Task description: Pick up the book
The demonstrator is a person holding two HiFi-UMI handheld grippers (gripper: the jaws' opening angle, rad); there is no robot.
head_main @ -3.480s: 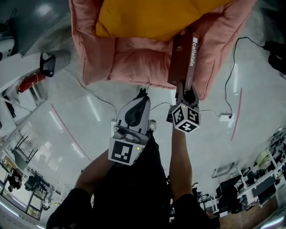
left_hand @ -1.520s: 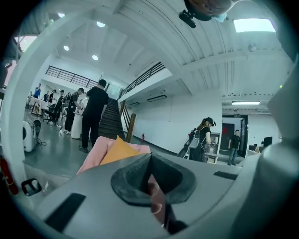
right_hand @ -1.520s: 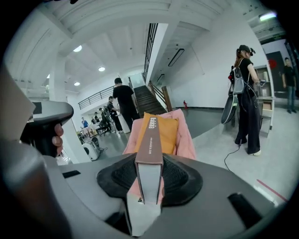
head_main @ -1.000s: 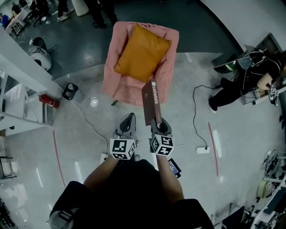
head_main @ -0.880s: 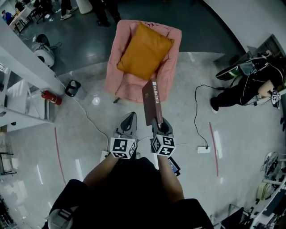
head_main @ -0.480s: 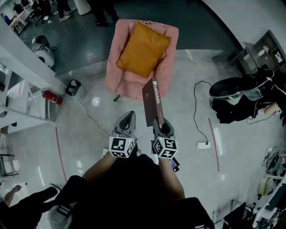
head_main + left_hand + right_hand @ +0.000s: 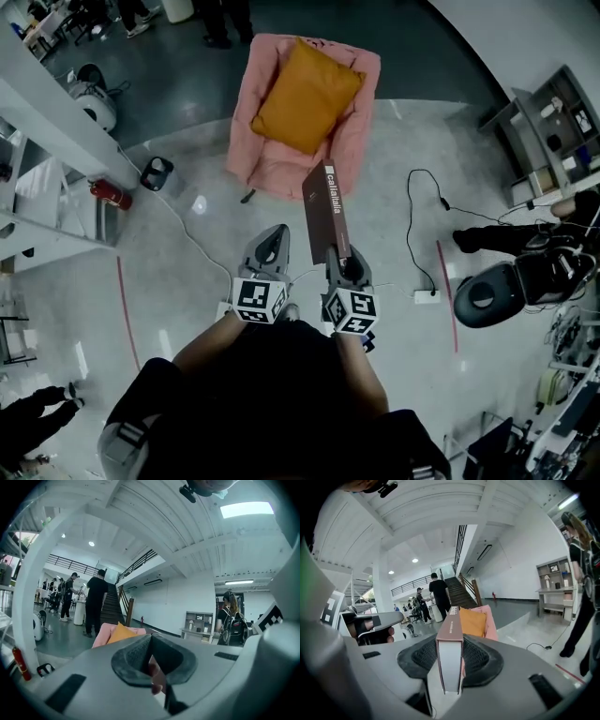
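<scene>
A dark maroon book [image 7: 325,212] with white lettering on its spine sticks forward out of my right gripper [image 7: 339,259], held above the floor. In the right gripper view the book [image 7: 451,634] stands on edge, its page block facing me, and the right gripper [image 7: 450,656] is shut on its two covers. My left gripper [image 7: 274,232] hangs beside it on the left, shut and holding nothing. The left gripper view shows that left gripper [image 7: 151,654] with its pads meeting.
A pink armchair [image 7: 272,159] with an orange cushion [image 7: 307,97] stands ahead on the grey floor. A black cable runs to a power strip [image 7: 427,296] at right, near a black round seat [image 7: 487,296]. A fire extinguisher [image 7: 110,194] stands left. People stand far back.
Both grippers and the book have drawn back from the armchair, which earlier filled the top of the view. The grip on the book is unchanged. A person at right moved.
</scene>
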